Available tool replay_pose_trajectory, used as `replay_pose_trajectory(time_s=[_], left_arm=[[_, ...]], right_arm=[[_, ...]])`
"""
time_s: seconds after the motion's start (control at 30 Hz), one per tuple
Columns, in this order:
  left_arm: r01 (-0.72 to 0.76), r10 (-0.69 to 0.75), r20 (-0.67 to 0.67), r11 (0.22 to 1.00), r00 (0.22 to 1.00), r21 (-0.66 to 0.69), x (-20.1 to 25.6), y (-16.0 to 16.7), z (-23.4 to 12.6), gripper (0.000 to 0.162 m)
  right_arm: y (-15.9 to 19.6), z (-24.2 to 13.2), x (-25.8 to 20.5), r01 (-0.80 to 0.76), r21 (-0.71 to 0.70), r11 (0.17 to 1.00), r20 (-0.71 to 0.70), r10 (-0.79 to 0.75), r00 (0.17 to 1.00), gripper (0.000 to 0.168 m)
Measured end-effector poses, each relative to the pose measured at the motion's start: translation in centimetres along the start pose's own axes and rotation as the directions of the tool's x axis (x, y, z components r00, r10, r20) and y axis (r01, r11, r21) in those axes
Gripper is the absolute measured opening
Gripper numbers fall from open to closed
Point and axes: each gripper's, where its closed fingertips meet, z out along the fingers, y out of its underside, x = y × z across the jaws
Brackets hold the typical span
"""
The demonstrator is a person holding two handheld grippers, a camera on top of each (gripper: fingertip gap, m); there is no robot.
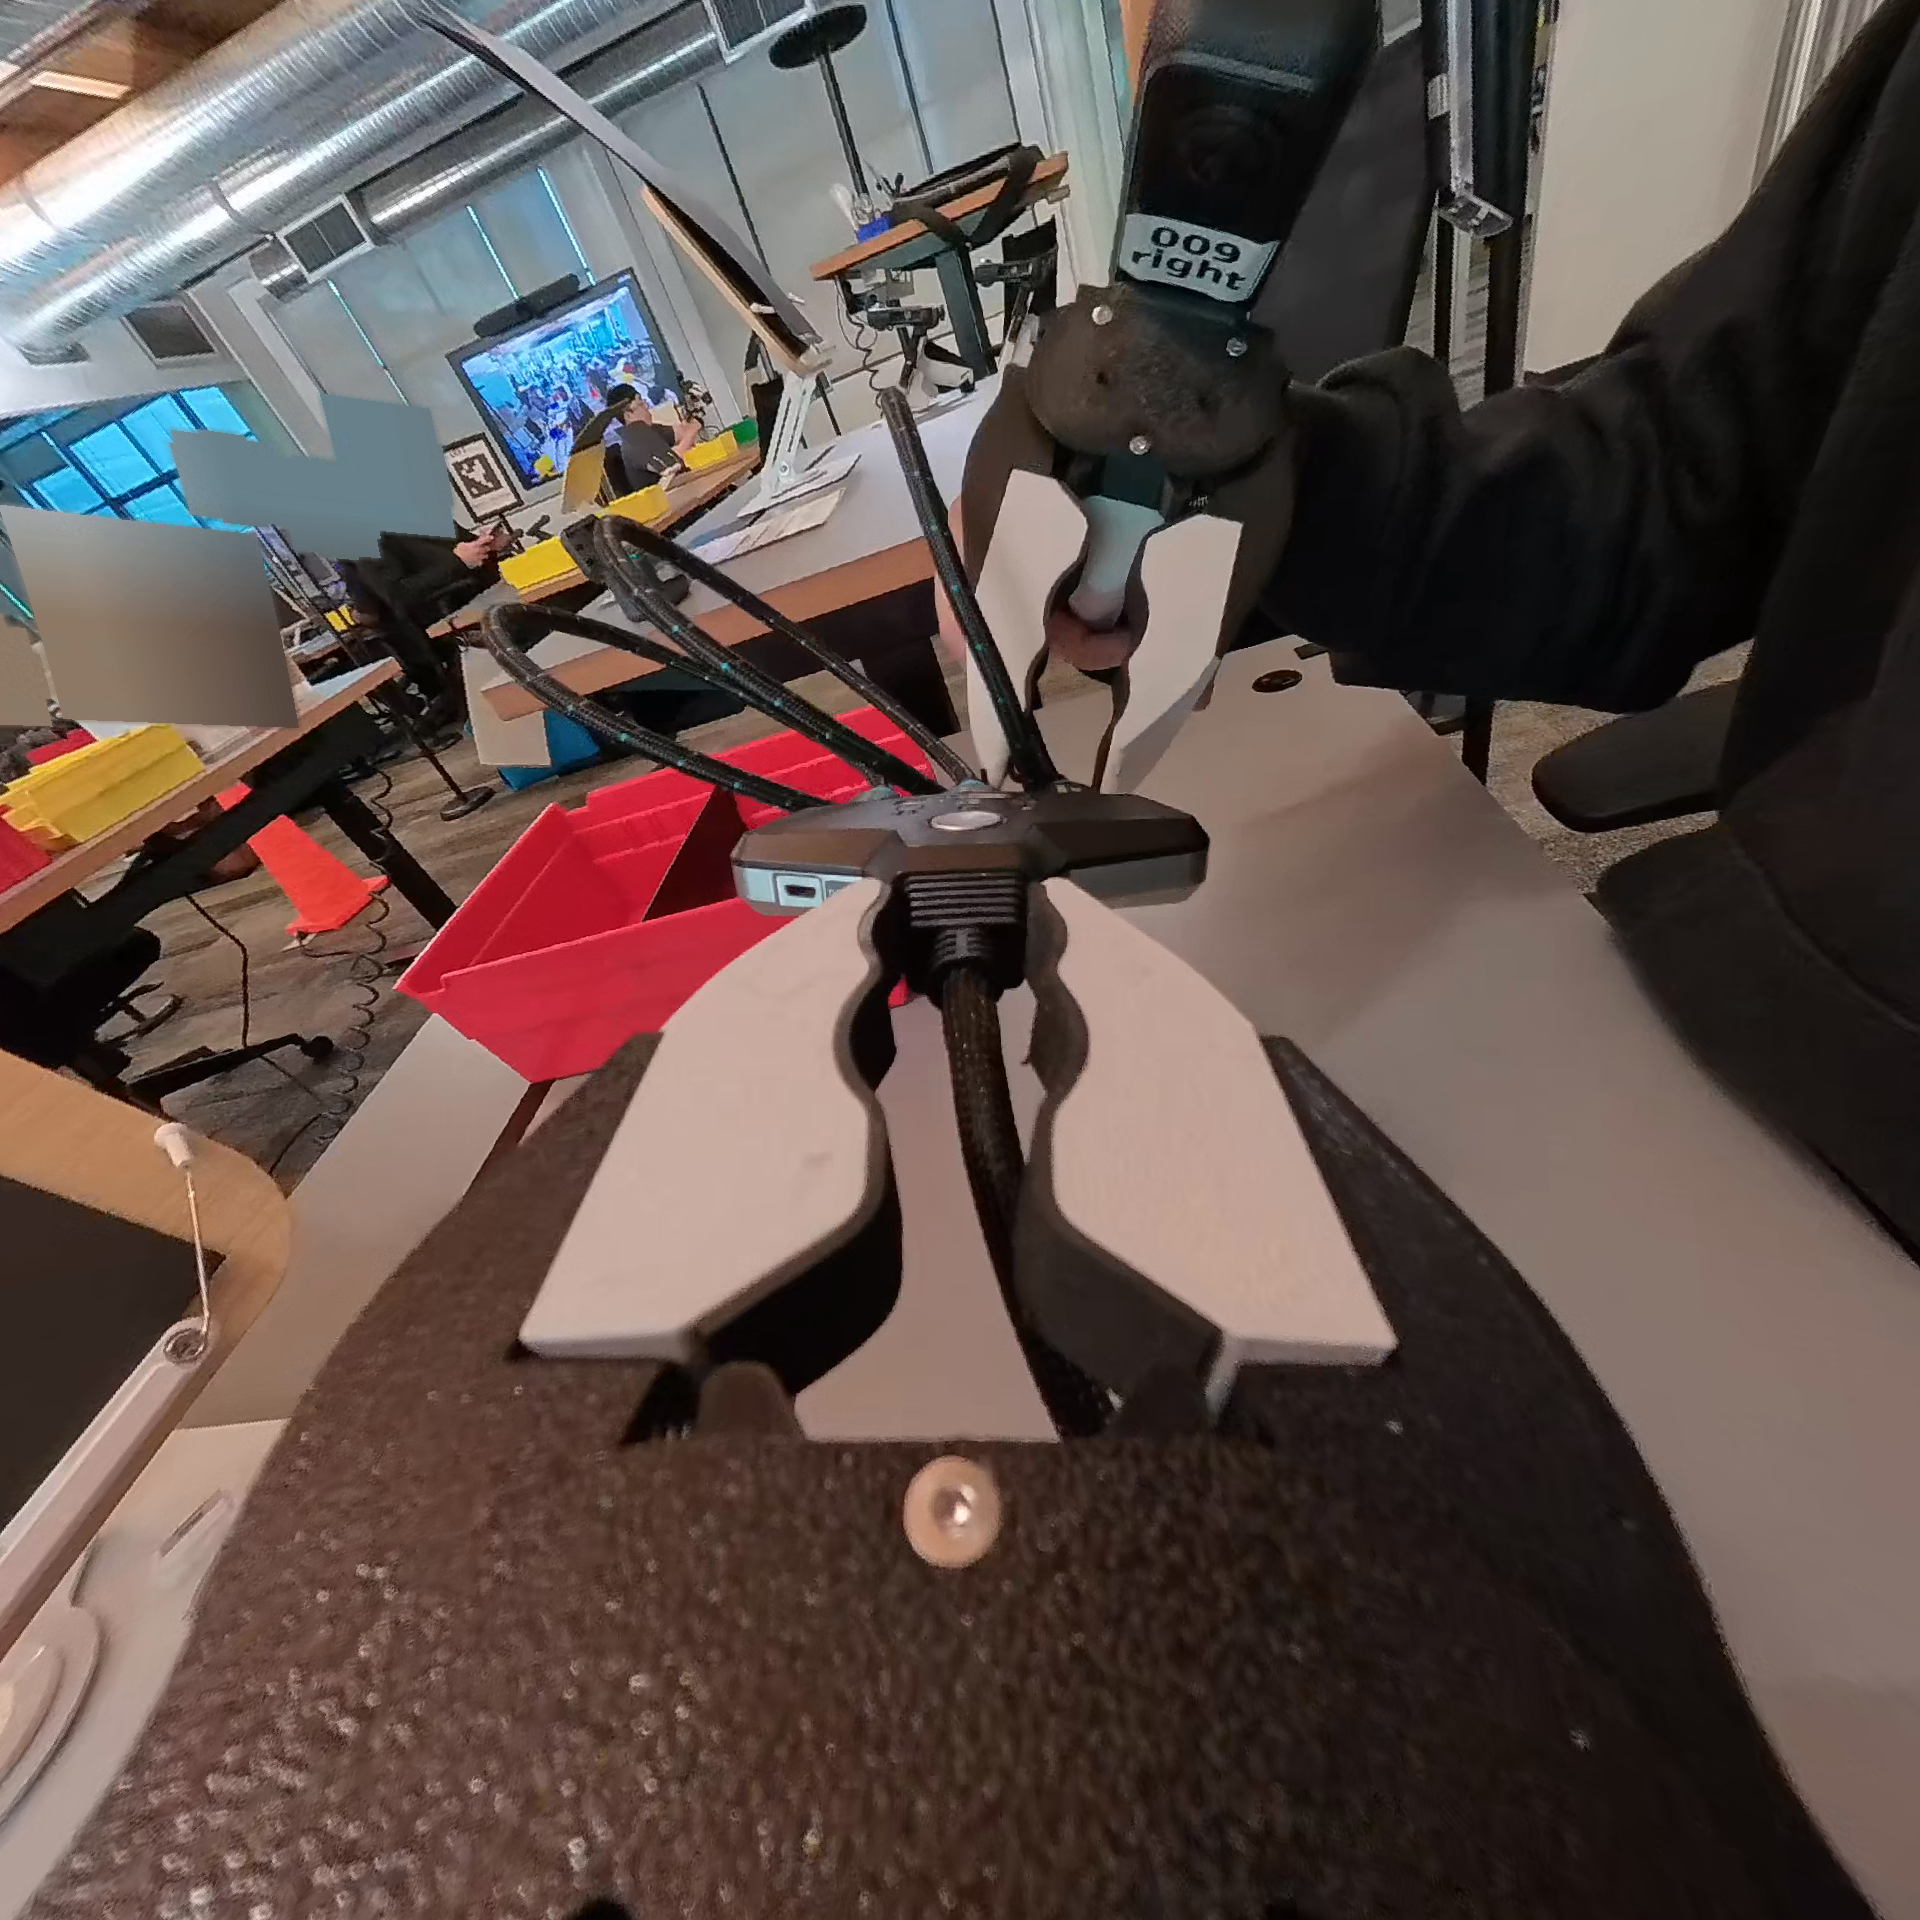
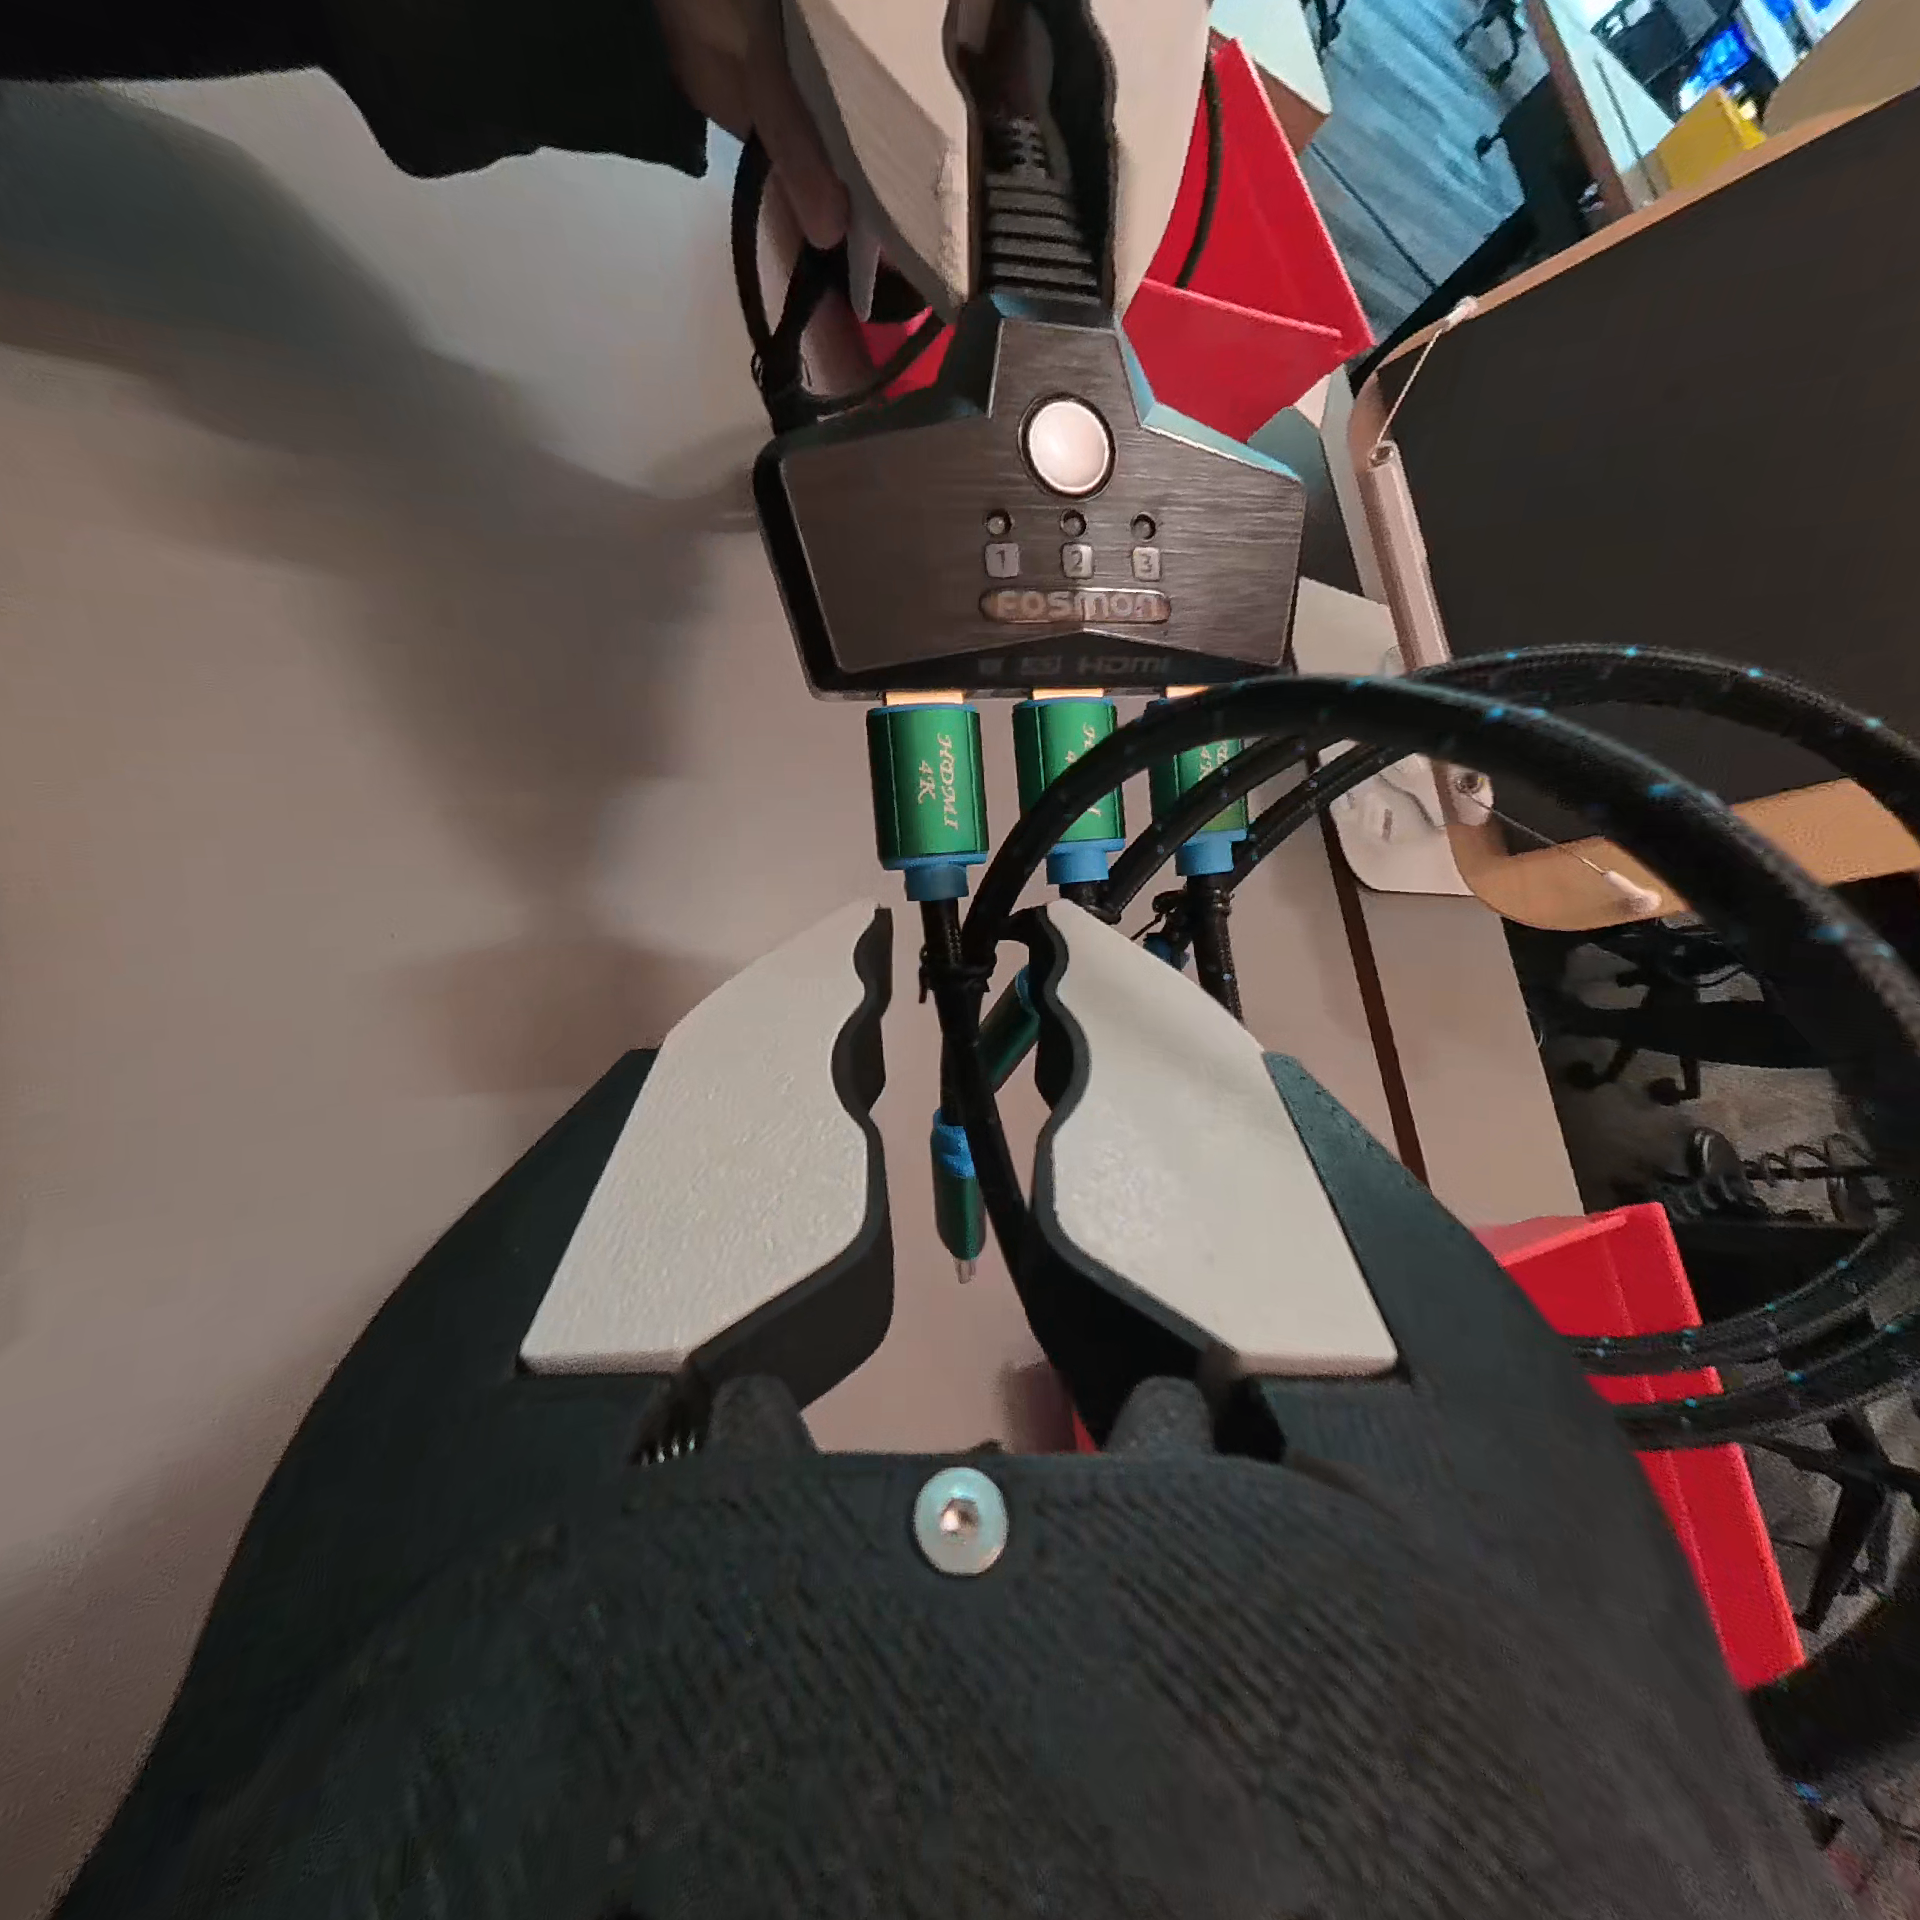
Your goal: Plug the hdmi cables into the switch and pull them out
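Left wrist view: pale grey table [image 1: 1403,935], red bin [image 1: 582,935] at its far left edge, then an open office with desks, yellow bins [image 1: 94,779], an orange cone [image 1: 312,862], a wall screen [image 1: 566,379] and silver ducts [image 1: 260,125] overhead. Two grey patches cover people at left. Table is motion-smeared near the bottom.

Left gripper [image 1: 961,914] is clamped on the ribbed collar [image 1: 961,899] of the switch's own black braided lead [image 1: 982,1091], which runs back between the fingers. Switch [image 1: 971,831] sits just past the fingertips, seen edge-on, so its far ports are hidden here. Beyond it, the right gripper [image 1: 1049,774] points down behind the switch, held by an arm in a black sleeve [image 1: 1558,499]. Braided cables [image 1: 675,665] loop up and away to the left.

Right wrist view: same table [image 2: 312,831], heavily blurred at left. Right gripper [image 2: 961,920] has its fingers parted, gripping nothing. One cable [image 2: 961,1039] and a loose green plug [image 2: 956,1195] lie in the gap; contact with the pads is hard to judge. Just ahead, three green plugs [image 2: 930,790] sit in the switch [image 2: 1039,530] side by side; the third is partly covered by looping cable. Past the switch, the left gripper [image 2: 1029,260] pinches the collar, its top cut off by the frame.
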Motion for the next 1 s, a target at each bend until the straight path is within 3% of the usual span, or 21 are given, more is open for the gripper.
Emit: replay_pose_trajectory(time_s=[0.1,0.33,0.8,1.0], left_arm=[[0.009,-0.009,-0.008,1.0,1.0,-0.013,0.1,0.3,0.2,0.022],[0.009,-0.008,0.015,0.999,1.0,-0.054,-0.1,0.7,0.2,0.022],[0.024,-0.023,0.039,1.0,0.999,-0.008,-0.3,0.1,0.1,0.022],[0.022,-0.022,0.016,1.0,1.0,-0.001,0.1,-0.1,0.2,0.022]], right_arm=[[0.5,0.3,-0.1,0.033,-0.033,0.999,0.009,-0.033,0.999,0.019],[1.7,0.7,-0.2,0.024,-0.077,0.997,-0.025,-0.026,0.999,0.024],[0.0,0.1,1.2,-0.054,0.016,0.998,-0.14,0.056,0.989,0.029],[0.3,0.5,0.0,-0.047,0.015,0.999,-0.066,0.048,0.997,0.017]])
